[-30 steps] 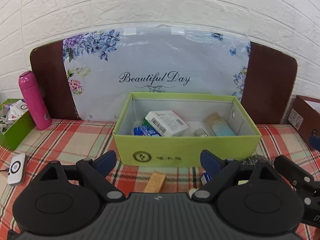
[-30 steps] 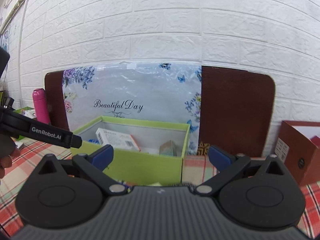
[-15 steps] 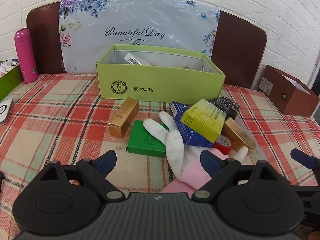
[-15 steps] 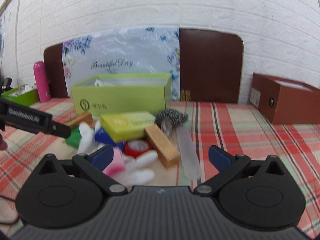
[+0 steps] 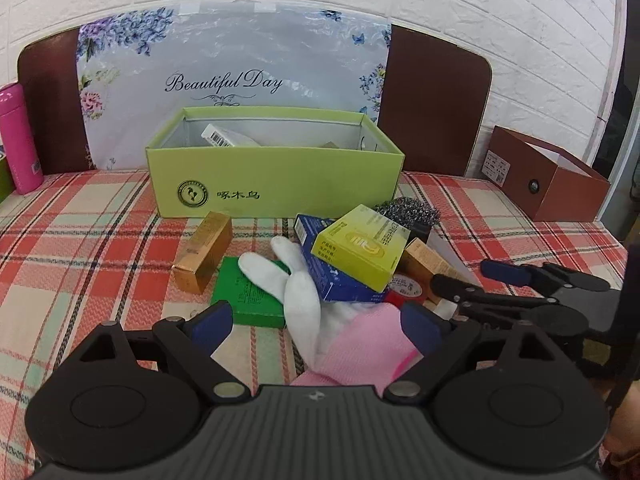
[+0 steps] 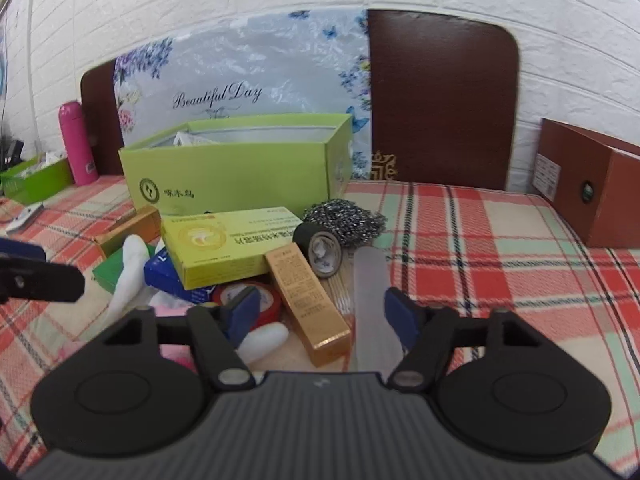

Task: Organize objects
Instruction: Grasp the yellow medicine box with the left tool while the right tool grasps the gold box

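A pile lies in front of an open green box (image 5: 276, 184): a pink and white glove (image 5: 308, 300), a yellow box (image 5: 360, 248) on a blue box (image 5: 324, 276), a gold box (image 5: 202, 256), a flat green box (image 5: 244, 292), red tape (image 6: 264, 300), a steel scourer (image 6: 346, 220), black tape (image 6: 320, 246), another gold box (image 6: 308, 300) and a frosted strip (image 6: 372, 304). My left gripper (image 5: 316, 324) is open over the glove. My right gripper (image 6: 326, 316) is open, straddling the second gold box and the strip; it also shows in the left wrist view (image 5: 472, 276).
A pink bottle (image 5: 18, 140) and a small green bin (image 6: 36, 180) stand at the far left. A brown box (image 5: 548, 176) sits at the right. A floral board (image 5: 236, 80) leans on the white brick wall behind. The table has a red plaid cloth (image 6: 500, 264).
Both grippers have drawn back from the green box and tilted down toward the pile. The right gripper now sits low over the gold box and strip.
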